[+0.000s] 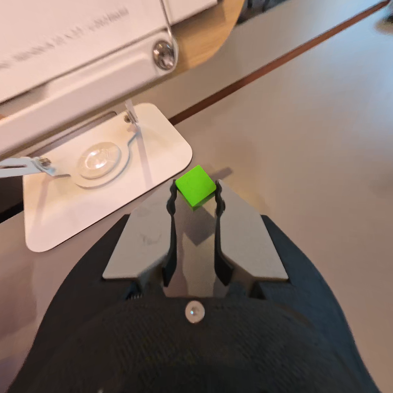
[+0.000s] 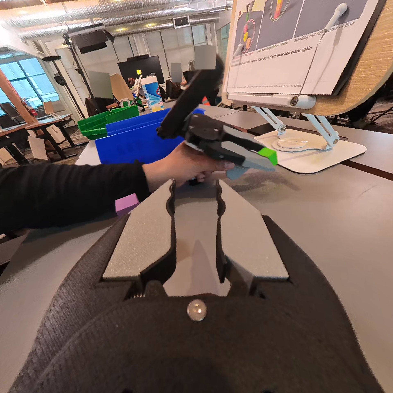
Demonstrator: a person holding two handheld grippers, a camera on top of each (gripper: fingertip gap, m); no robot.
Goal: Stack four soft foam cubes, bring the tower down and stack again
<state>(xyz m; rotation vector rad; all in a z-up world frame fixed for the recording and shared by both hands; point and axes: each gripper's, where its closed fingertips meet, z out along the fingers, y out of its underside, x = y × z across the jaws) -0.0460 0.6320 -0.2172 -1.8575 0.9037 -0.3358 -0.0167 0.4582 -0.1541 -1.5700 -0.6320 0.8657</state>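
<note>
Green cube (image 1: 195, 184) pinched between left fingers (image 1: 172, 198).

Left wrist view looks steeply down, close over the grey table (image 1: 297, 170). Right wrist view looks level across it. Both share the green cube (image 1: 194, 185) (image 2: 268, 155) and white stand base (image 1: 106, 180) (image 2: 331, 153).

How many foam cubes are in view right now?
2. A green cube is held off the table in the left gripper; a purple cube sits on the table behind the person's sleeve. The other cubes are out of view.
</note>
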